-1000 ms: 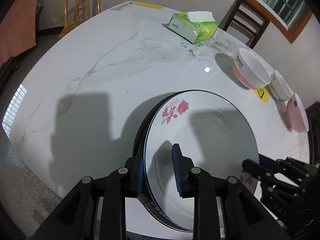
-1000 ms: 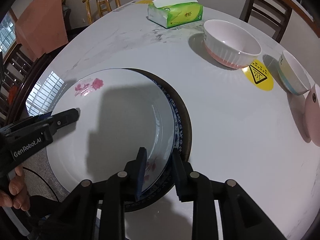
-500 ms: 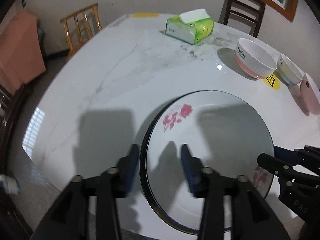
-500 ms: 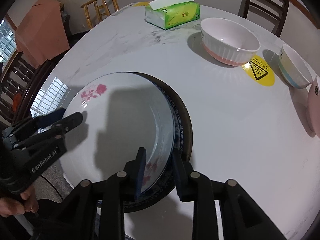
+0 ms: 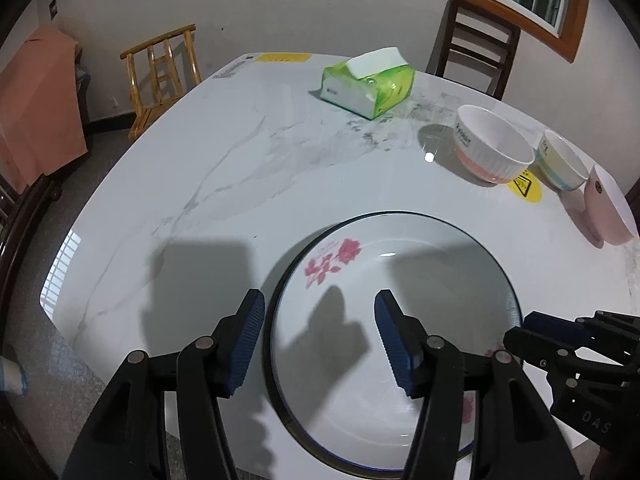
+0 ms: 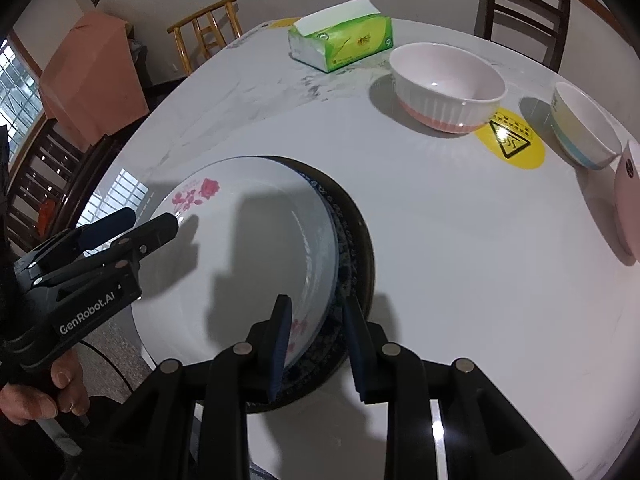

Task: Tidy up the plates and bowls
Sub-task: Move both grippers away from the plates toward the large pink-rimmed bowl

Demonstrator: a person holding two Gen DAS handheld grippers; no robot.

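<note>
A white plate with pink roses (image 5: 400, 320) (image 6: 248, 264) lies on top of a blue-patterned plate (image 6: 344, 248) and a dark plate at the table's near edge. My left gripper (image 5: 320, 340) is open and raised above the stack's left rim, holding nothing; it also shows in the right wrist view (image 6: 132, 224). My right gripper (image 6: 316, 344) is open, its jaws astride the stack's near rim. A pink-and-white ribbed bowl (image 5: 492, 148) (image 6: 444, 84), a pastel striped bowl (image 5: 560, 166) (image 6: 580, 128) and a pink bowl (image 5: 608, 208) (image 6: 628, 200) stand at the right.
A green tissue pack (image 5: 368, 84) (image 6: 340, 40) lies at the far side of the white marble table (image 5: 240, 160). A yellow warning sticker (image 6: 512, 140) is on the table between the bowls. Wooden chairs (image 5: 160, 76) stand around the table.
My left gripper let go of the rose plate, opened wide and pulled back and up. My right gripper opened a little around the rim. The rose plate now rests on the stack.
</note>
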